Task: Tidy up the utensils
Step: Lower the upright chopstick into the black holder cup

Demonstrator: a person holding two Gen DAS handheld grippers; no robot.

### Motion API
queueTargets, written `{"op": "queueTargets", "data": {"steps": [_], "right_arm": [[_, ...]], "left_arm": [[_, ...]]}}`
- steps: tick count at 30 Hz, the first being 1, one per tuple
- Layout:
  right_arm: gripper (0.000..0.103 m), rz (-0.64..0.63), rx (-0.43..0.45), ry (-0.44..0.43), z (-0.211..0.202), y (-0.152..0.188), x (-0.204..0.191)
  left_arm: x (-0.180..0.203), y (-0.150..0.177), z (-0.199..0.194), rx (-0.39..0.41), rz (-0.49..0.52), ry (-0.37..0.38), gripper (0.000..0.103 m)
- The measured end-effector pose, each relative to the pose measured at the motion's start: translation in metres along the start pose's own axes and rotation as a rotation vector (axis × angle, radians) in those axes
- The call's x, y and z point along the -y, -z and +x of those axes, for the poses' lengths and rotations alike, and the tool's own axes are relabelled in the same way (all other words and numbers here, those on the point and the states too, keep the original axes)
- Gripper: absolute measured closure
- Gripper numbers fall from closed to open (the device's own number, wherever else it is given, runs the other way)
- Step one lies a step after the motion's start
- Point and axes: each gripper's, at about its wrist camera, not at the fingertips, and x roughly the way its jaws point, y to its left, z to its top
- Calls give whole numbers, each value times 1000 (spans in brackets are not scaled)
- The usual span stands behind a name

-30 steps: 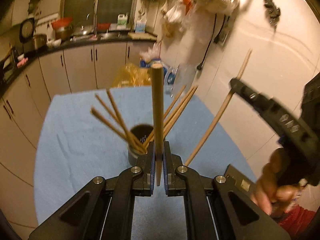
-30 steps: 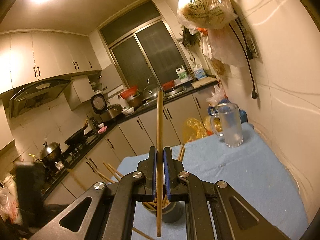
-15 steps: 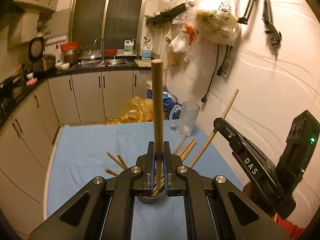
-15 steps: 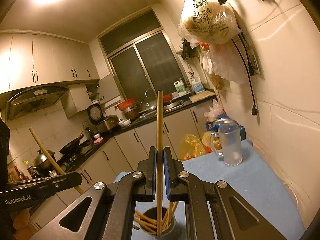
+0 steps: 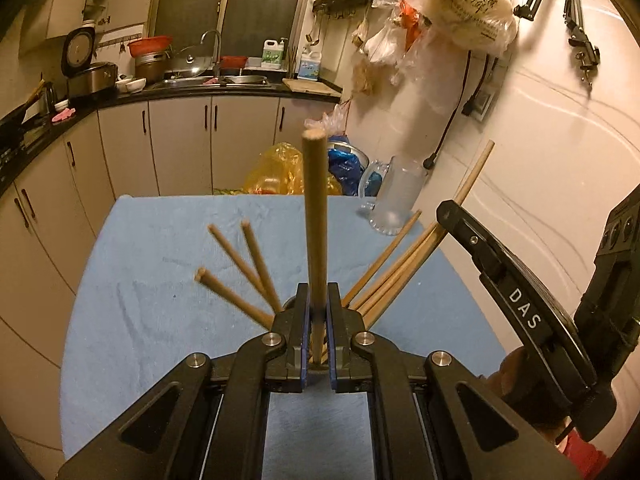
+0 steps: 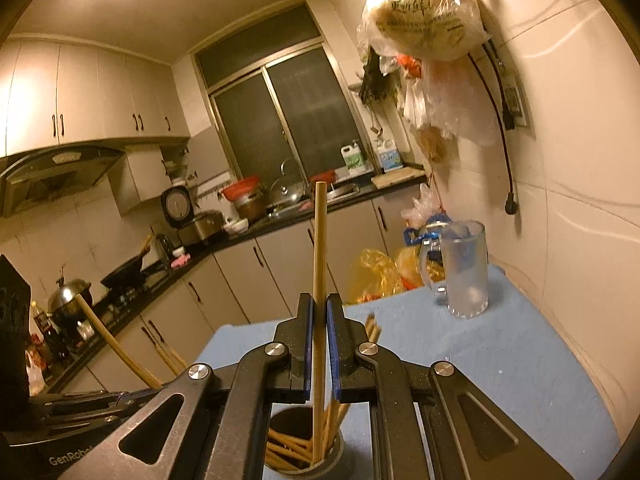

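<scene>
Both grippers have come down over the dark holder cup [image 6: 303, 450] on the blue cloth [image 5: 132, 280]. The left gripper [image 5: 318, 334] pinches 1 chopstick [image 5: 315, 220] upright, its lower tip now at the cup's mouth; the right gripper [image 6: 319, 344] pinches another chopstick [image 6: 319, 256], its tip already dipping inside among the chopsticks fanned there. A second ago both tips hung higher, so I'd judge release is close. Beyond stands a glass mug [image 6: 464, 272], well apart.
</scene>
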Motion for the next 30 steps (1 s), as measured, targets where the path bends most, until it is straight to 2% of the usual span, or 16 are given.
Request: {"op": "queueTargets", "data": {"steps": [19,30], "right_arm": [[95,-11,-143,-9,20,41,7],[95,-11,-162,-11,22,44,7]], "left_arm": [[-7,22,31,-42,9,-27,96],[-6,26,35,-36,14,-39,95]]}}
